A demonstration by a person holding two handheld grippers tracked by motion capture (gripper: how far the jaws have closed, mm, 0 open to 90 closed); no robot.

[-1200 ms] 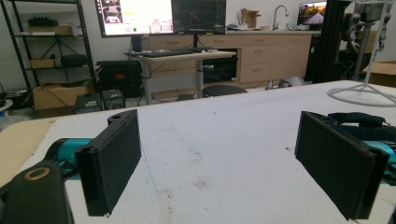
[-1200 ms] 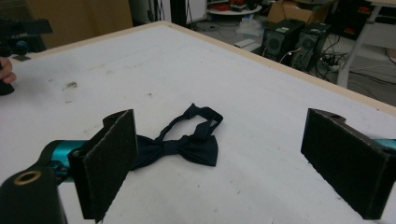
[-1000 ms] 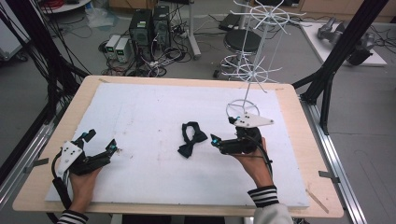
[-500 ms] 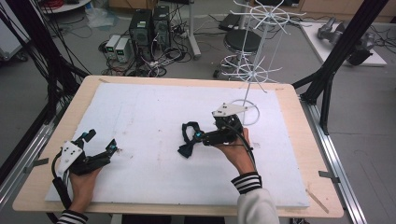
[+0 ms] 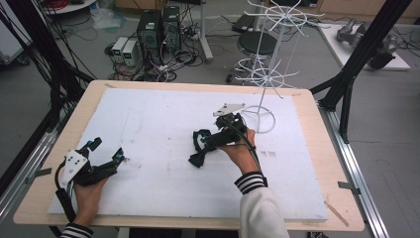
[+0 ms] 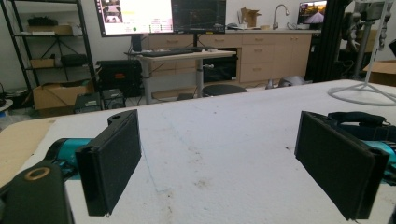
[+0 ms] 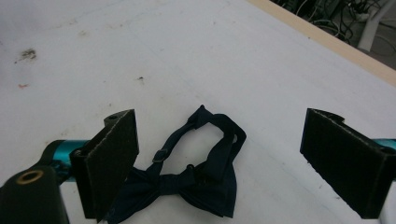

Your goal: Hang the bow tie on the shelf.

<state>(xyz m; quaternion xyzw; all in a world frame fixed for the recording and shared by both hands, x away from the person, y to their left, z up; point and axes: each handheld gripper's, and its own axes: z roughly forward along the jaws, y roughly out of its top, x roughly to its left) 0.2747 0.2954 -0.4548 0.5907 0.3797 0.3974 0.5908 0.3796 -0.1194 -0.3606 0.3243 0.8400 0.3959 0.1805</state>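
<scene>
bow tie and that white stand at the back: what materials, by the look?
Bow tie: dark navy woven fabric, matte; soft folds, a small metal-looking strap slider. White stand: thin wire, probably painted or coated metal; spoked rings on a slim pole and a ring base.

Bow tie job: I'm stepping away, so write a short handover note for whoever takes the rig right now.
Right gripper: open, jaws either side of the dark bow tie, not yet closed on it.
Left gripper: open, holding nothing, near the white mat's left front.
Bow tie lies flat mid-mat; the white wire rack stands at the back right.
Done: approach. Left: likely grasp and lift.
</scene>
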